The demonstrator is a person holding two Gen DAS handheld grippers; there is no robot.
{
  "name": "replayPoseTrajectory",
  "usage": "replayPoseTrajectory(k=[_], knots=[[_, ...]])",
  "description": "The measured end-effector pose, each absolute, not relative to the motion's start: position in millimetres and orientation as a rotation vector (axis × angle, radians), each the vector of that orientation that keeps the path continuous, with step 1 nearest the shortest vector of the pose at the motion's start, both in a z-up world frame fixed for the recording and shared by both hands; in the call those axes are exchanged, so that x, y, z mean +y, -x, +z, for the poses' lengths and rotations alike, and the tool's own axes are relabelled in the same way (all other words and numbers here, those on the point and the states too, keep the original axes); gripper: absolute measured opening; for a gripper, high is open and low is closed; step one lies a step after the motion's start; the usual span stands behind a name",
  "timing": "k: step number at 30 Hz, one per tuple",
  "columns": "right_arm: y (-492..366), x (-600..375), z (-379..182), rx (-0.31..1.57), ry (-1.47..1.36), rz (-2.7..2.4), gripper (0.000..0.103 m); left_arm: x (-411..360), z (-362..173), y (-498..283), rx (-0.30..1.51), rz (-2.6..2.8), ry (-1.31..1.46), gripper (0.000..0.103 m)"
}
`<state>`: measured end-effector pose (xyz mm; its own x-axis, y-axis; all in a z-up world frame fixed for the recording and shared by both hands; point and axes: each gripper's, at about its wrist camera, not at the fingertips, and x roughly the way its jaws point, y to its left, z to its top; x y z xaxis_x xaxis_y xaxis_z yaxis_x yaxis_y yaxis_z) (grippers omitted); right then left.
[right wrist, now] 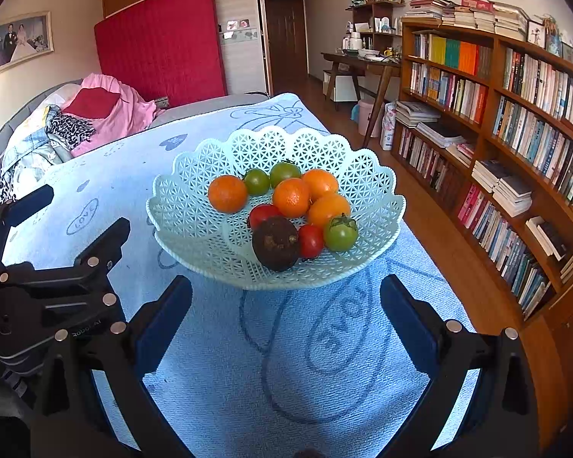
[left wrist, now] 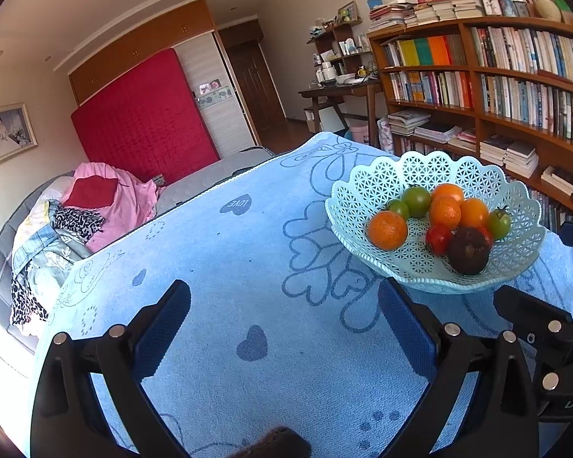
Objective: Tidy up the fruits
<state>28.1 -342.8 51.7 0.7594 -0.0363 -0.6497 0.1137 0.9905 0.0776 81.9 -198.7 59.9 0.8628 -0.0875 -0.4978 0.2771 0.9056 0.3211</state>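
Inside the lattice basket sit oranges, tomatoes.

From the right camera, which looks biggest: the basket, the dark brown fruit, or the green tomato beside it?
1. Basket
2. Dark brown fruit
3. Green tomato

The fruits sit similarly near the camera, so this ranking seems fair.

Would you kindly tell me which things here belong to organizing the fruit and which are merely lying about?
Part of the job:
- lattice basket
- four oranges
- three green tomatoes
- two red tomatoes
- dark round fruit
- left tongs and right tongs, both open and empty

Just lying about:
- bookshelf
- clothes pile
- red mattress
- desk
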Motion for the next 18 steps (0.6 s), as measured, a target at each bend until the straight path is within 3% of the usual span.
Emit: replayPoseTrajectory(k=[18], knots=[[-27.1, -343.0, 43.6, 0.712, -0.104, -0.093, 0.1, -203.9, 54.8, -81.3, 0.493, -0.182, -0.43, 0.098]])
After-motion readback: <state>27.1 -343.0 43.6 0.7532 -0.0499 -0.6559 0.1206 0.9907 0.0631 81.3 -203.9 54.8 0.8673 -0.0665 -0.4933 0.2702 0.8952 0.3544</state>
